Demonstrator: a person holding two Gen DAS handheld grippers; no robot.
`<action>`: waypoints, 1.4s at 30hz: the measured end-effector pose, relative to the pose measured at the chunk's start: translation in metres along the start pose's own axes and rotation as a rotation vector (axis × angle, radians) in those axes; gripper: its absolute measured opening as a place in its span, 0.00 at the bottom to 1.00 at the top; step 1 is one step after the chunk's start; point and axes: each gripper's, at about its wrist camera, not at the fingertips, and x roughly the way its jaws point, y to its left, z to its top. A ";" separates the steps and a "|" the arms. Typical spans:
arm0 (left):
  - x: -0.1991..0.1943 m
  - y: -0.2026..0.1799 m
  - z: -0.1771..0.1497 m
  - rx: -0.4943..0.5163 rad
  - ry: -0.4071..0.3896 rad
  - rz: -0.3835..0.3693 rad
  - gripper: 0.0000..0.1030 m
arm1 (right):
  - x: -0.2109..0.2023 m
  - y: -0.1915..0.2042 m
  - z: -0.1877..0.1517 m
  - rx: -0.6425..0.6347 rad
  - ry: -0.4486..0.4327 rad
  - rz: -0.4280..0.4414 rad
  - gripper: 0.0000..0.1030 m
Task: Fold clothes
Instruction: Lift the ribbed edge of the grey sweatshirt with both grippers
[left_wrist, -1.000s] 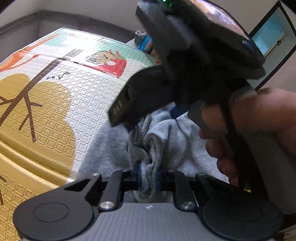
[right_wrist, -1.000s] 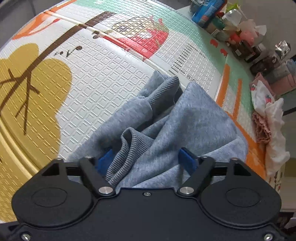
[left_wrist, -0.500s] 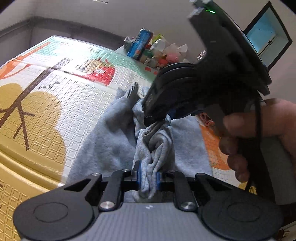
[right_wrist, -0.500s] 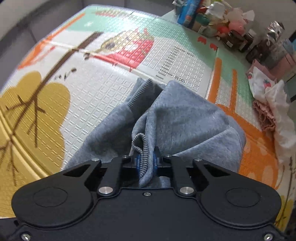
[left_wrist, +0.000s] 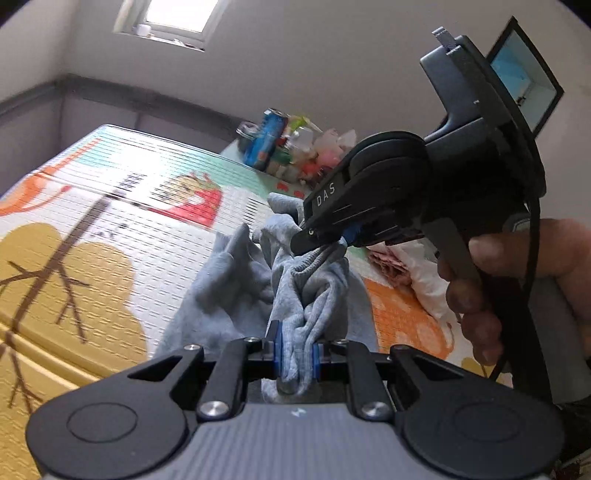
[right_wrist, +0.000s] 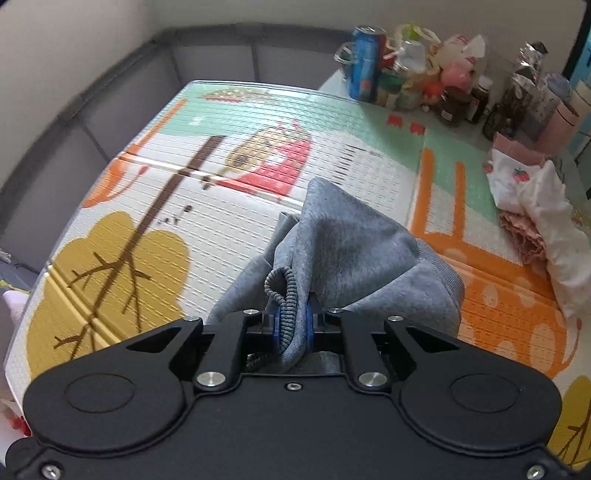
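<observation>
A: Where is the garment?

B: I'm pinching its bunched gray fabric in my left gripper (left_wrist: 295, 354) and the ribbed hem in my right gripper (right_wrist: 291, 328); the gray sweatshirt (right_wrist: 347, 243) is hanging over the play mat (right_wrist: 258, 206).

A: Advice?

B: I'm thinking: spread both grips apart, shake it flat, clear of the white clothes (right_wrist: 546, 221).

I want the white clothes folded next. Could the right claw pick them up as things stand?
Probably not yet. The right claw is shut on the grey sweatshirt and would have to let go first. The white clothes lie uncovered on the mat, off to its right.
</observation>
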 end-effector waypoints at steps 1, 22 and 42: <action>-0.001 0.005 -0.001 -0.012 0.000 0.011 0.16 | 0.002 0.007 0.001 -0.011 0.001 0.003 0.12; 0.006 0.099 -0.049 -0.204 0.113 0.245 0.38 | 0.113 0.078 -0.034 -0.120 0.109 0.063 0.14; 0.027 0.061 -0.069 -0.131 0.247 0.181 0.41 | 0.106 0.055 -0.068 -0.290 0.142 -0.025 0.14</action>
